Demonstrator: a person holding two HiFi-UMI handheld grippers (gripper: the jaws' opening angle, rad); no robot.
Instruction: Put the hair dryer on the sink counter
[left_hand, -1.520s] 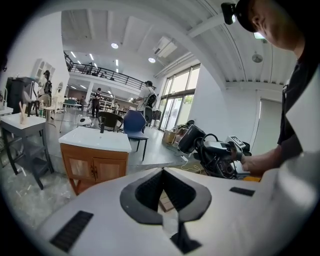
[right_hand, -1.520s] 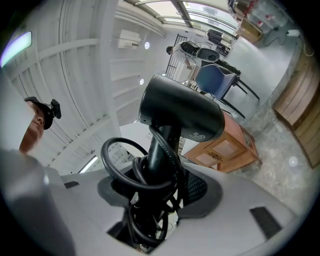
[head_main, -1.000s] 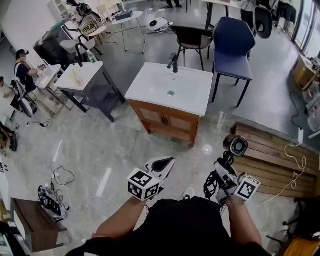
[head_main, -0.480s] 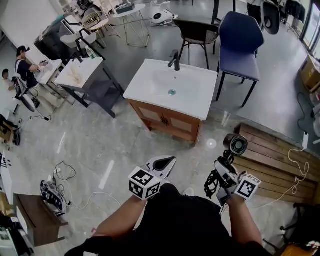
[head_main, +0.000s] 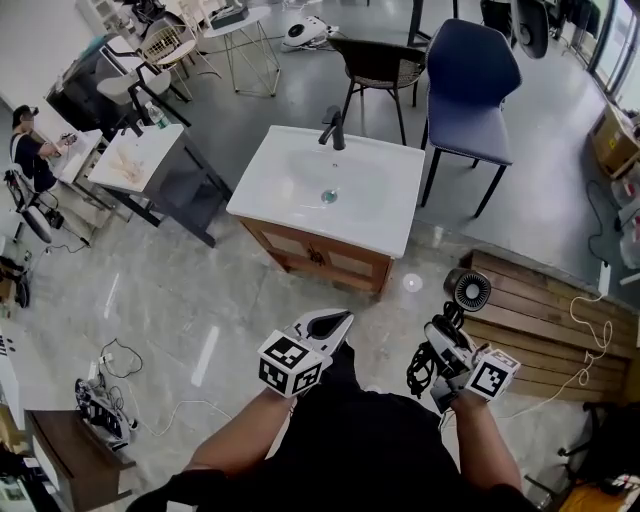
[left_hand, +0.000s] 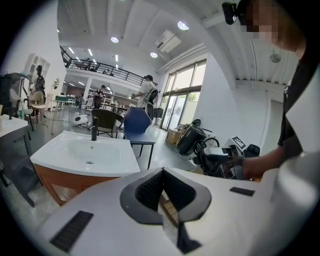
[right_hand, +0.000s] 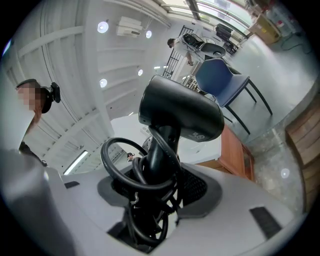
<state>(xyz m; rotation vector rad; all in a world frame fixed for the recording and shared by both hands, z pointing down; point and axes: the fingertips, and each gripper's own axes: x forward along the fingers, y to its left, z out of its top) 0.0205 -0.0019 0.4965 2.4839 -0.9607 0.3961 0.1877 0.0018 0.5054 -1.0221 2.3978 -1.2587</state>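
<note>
A black hair dryer (head_main: 468, 290) with its cord coiled round the handle is held upright in my right gripper (head_main: 447, 342), which is shut on the handle. In the right gripper view the hair dryer (right_hand: 182, 112) fills the middle, above the right gripper (right_hand: 159, 187). My left gripper (head_main: 338, 322) is shut and holds nothing; the left gripper (left_hand: 161, 172) points toward the sink. The white sink counter (head_main: 395, 215) on a wooden cabinet stands ahead on the floor, with a black faucet (head_main: 332, 128) at its back. In the left gripper view the sink counter (left_hand: 120, 160) lies left of the jaws.
A wooden slatted bench (head_main: 545, 330) lies at the right. A blue chair (head_main: 468, 85) and a black chair (head_main: 375, 65) stand behind the sink. A grey table with a white top (head_main: 140, 160) is at the left, a person (head_main: 30, 150) beyond it. Cables (head_main: 100, 400) lie on the floor.
The view has moved closer to the sink cabinet, which has shifted left and down in the head view. Both grippers travel along unchanged, the dryer still in the right one.
</note>
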